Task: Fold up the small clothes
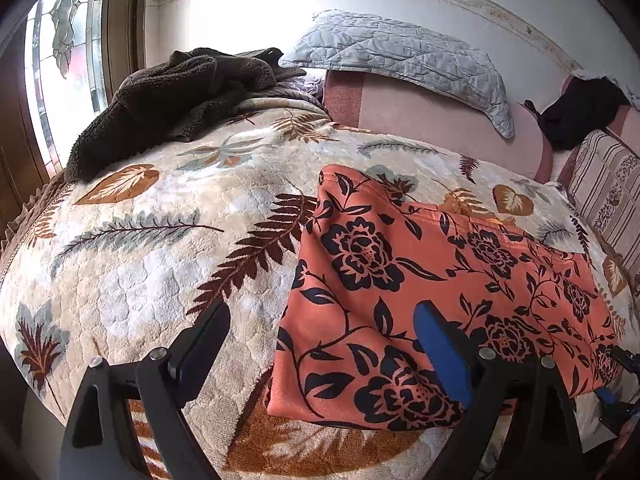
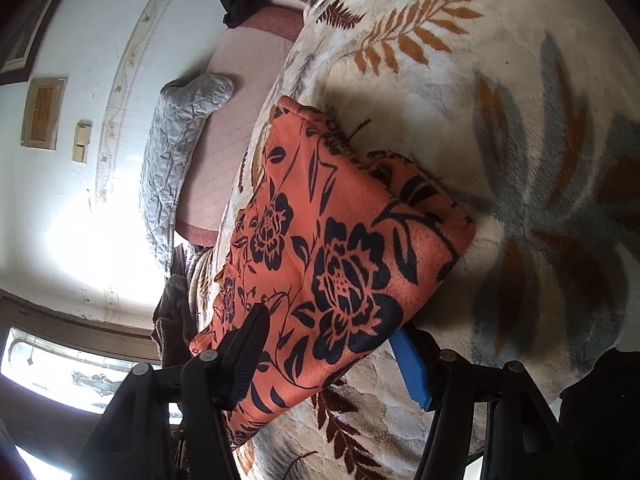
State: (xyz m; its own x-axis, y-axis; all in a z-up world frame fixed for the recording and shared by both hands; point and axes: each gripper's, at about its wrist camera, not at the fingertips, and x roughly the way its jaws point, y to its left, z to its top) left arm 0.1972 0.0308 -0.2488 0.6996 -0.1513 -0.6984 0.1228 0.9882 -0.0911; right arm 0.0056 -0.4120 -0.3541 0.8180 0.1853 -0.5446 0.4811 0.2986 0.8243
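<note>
You have one orange floral garment [image 1: 420, 280], folded, on one leaf-print blanket [image 1: 140, 260]. One dark brown fleece heap [image 1: 168, 100] sits at the far corner. One grey quilted pillow [image 1: 404, 52], one black item [image 1: 576, 112] and one striped cushion [image 1: 608, 196] lie beyond. Two grippers, two fingers each; one blue pad [image 1: 444, 356] shows per gripper. One window [image 1: 60, 60].

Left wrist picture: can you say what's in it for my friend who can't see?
An orange cloth with black flowers lies folded on a leafy blanket. The left gripper hangs open over its near left edge.
</note>
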